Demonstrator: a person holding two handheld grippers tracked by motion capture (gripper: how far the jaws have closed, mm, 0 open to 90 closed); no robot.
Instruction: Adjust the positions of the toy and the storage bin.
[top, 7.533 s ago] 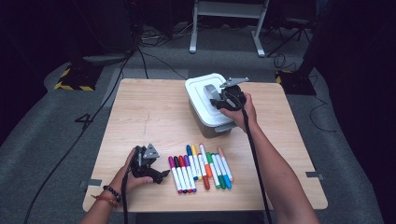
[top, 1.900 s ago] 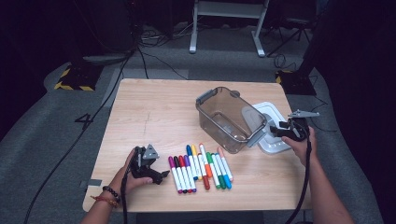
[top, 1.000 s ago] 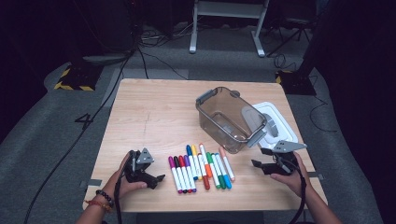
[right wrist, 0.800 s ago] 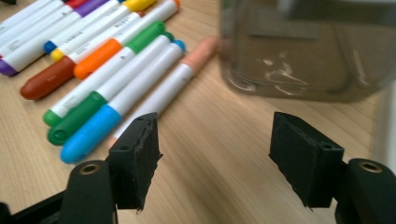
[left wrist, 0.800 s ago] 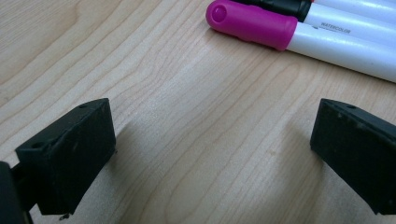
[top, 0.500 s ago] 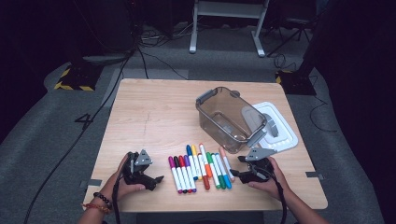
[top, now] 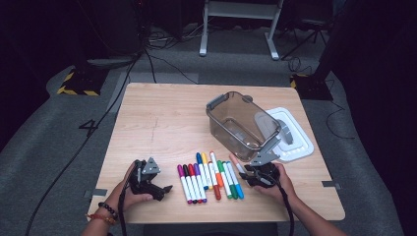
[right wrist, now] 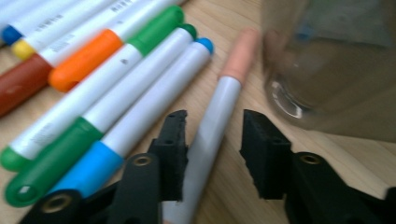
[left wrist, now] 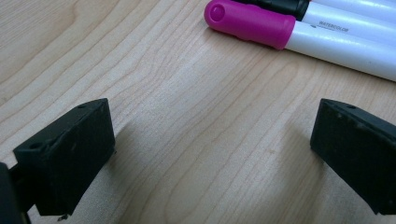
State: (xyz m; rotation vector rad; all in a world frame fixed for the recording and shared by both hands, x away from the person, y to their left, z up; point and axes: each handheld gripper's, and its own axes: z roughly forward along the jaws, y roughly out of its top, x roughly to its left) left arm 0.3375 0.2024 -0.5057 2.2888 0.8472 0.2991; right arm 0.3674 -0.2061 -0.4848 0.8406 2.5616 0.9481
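Near the front edge of the counter, the right gripper now sits at the right end of the row of markers. A second ago it was off toward the counter's right edge, well apart from the pens, and before that it was setting the white lid down beside the clear box. So the box stands open with its lid laid just to its right, and by my reading the work has turned from opening the box to picking up the first pen to go in.

In the right gripper view, the jaws have just been closing, and the peach-capped marker lies between them, its cap pointing toward the box. One jaw looks to be against the barrel, while a clear gap remains on the other side, so the pen is bracketed but not yet pinched; it lies flat on the wood just beside the blue-capped marker.

The left gripper rests by the left end of the row. Its jaws stand wide apart over bare wood with nothing between them, the pink-capped marker a little ahead.
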